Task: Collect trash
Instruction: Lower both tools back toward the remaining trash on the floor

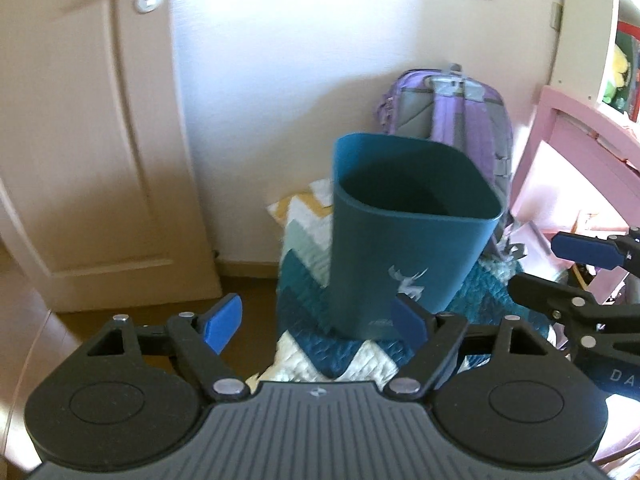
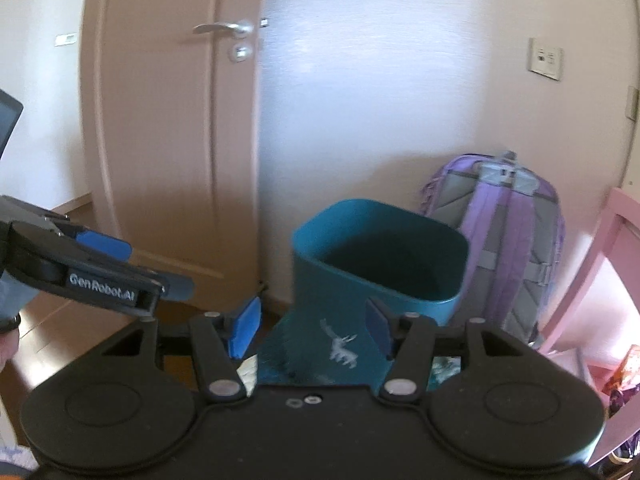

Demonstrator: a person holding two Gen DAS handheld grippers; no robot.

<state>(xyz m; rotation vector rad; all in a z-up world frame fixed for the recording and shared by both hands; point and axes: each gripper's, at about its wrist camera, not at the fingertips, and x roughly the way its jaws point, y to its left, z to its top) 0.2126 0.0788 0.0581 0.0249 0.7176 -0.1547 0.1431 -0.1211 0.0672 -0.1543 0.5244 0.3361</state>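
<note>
A teal waste bin (image 1: 400, 240) with a white deer print stands upright on a chevron quilt (image 1: 304, 296), straight ahead of both grippers. Its inside is dark and I see nothing in it. My left gripper (image 1: 316, 322) is open and holds nothing, a short way in front of the bin's base. My right gripper (image 2: 311, 328) is also open with nothing in it, and the bin (image 2: 380, 280) sits just beyond its fingers. Each gripper shows in the other's view: the right gripper (image 1: 536, 266) at the right edge, the left gripper (image 2: 160, 268) at the left edge. No loose trash shows.
A purple backpack (image 1: 464, 120) leans on the wall behind the bin. A closed beige door (image 1: 80, 140) is to the left over wooden floor (image 1: 36, 332). Pink furniture (image 1: 580, 160) and shelves (image 1: 624, 48) crowd the right side.
</note>
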